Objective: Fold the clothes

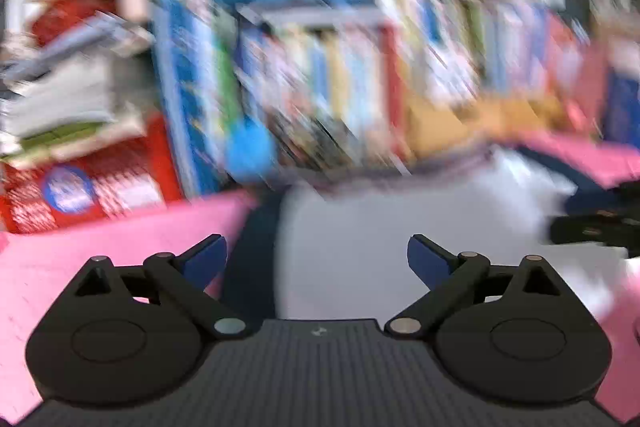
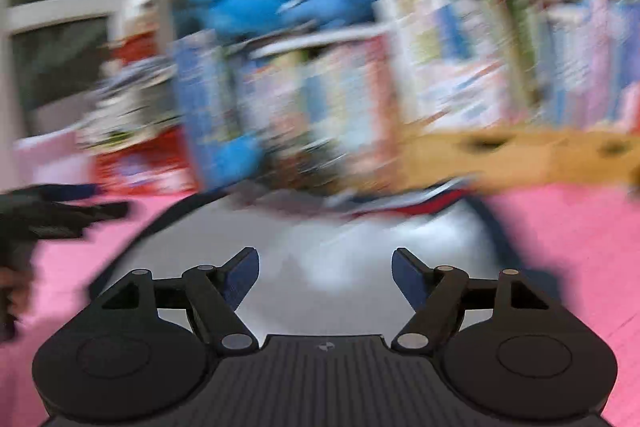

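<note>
Left wrist: book lettering unreadably blurred

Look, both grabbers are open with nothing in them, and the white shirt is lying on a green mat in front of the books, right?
Almost. The mat is pink, not green, as both wrist views show. The rest holds: left gripper and right gripper are open and empty, and the white shirt lies before the books.

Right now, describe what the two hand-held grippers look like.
Both look alike. The left hand-held gripper has a black ribbed body, two round black hubs, black linkage arms with silver pins, and blue finger pads. The right hand-held gripper has the same build. No cables or sleeves show.
</note>
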